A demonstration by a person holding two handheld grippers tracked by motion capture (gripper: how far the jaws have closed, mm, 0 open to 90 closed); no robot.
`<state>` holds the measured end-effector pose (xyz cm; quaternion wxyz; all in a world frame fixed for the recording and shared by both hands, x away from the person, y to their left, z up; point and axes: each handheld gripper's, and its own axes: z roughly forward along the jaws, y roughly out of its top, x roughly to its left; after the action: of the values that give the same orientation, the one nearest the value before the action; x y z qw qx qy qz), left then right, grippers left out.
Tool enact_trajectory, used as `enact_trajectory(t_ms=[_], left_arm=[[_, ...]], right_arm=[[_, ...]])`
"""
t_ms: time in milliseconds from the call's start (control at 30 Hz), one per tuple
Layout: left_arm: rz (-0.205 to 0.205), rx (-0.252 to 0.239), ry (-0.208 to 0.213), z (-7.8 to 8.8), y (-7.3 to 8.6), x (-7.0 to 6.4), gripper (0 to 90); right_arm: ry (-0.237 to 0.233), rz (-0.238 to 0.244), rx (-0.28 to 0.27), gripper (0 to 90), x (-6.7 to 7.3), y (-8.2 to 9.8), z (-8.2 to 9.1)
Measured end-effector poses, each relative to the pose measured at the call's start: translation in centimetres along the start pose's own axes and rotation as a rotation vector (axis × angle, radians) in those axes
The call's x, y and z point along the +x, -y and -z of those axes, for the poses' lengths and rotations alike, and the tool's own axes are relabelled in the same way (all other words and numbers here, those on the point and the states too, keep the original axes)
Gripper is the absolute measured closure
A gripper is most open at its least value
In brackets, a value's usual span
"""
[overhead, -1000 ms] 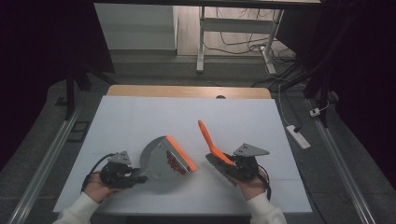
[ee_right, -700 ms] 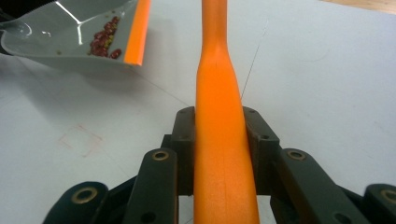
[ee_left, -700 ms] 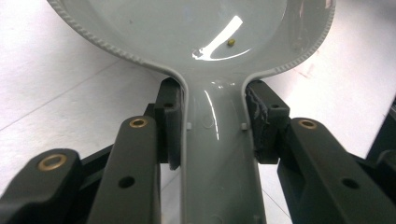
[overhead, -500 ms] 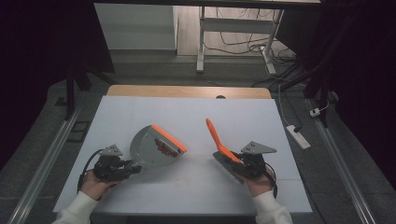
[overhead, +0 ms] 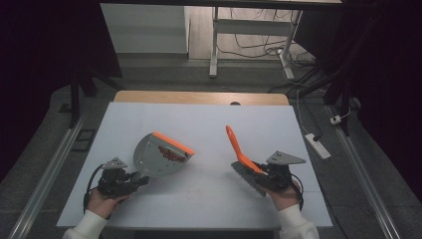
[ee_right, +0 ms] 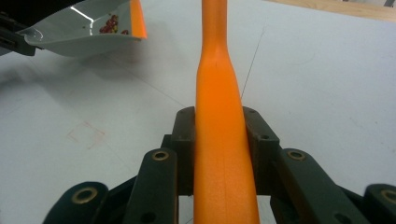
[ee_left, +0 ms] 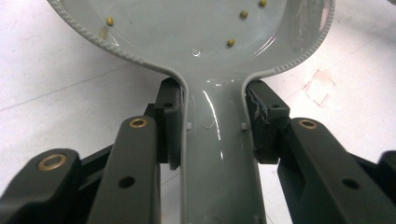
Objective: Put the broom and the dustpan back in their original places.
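A grey dustpan (overhead: 158, 155) with an orange lip is lifted and tilted over the white table. My left gripper (overhead: 133, 180) is shut on its handle (ee_left: 215, 140) at the near left. Small yellow beads (ee_left: 230, 43) lie in the pan (ee_left: 196, 28), and red ones (ee_right: 112, 24) are heaped by the orange lip. My right gripper (overhead: 256, 172) at the near right is shut on the orange handle (ee_right: 218, 93) of a brush (overhead: 236, 144). The handle points up and away, and the grey bristles (overhead: 249, 178) hang near the table.
The white table top (overhead: 209, 124) spreads between and beyond the two tools, with a wooden strip (overhead: 199, 98) along its far edge. A faint red square mark (ee_right: 86, 133) is drawn on the sheet. On the floor at the right lies a power strip (overhead: 316, 145).
The dustpan has swung left and away, its lip now higher. The right gripper has carried the brush a little to the right, so the two tools stand farther apart.
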<state>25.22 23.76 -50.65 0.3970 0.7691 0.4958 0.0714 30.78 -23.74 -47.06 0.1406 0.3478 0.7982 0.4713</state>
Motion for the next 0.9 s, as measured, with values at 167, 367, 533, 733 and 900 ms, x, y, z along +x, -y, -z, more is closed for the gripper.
enact_trajectory(t_ms=[167, 367, 533, 733, 900], left_arm=[[0.032, -0.012, -0.043, 0.2, 0.4, 0.0, 62.0], [0.078, -0.02, -0.087, 0.4, 0.9, 0.3, 62.0], [0.113, -0.03, -0.131, 0.5, 1.2, 0.5, 62.0], [0.175, -0.037, -0.183, 0.5, 1.6, 0.8, 61.9], [0.213, -0.041, -0.217, 0.4, 1.8, 0.9, 61.9]], right_arm=[[0.005, -0.009, 0.006, 69.9, -0.3, 0.4, 0.8], [0.011, -0.036, 0.029, 69.8, -0.7, 1.3, 1.4], [-0.001, -0.061, 0.048, 69.9, -0.4, 1.9, 1.5], [-0.019, -0.078, 0.067, 69.8, 0.0, 2.3, 1.3], [-0.026, -0.085, 0.077, 69.8, 0.1, 2.5, 1.1]])
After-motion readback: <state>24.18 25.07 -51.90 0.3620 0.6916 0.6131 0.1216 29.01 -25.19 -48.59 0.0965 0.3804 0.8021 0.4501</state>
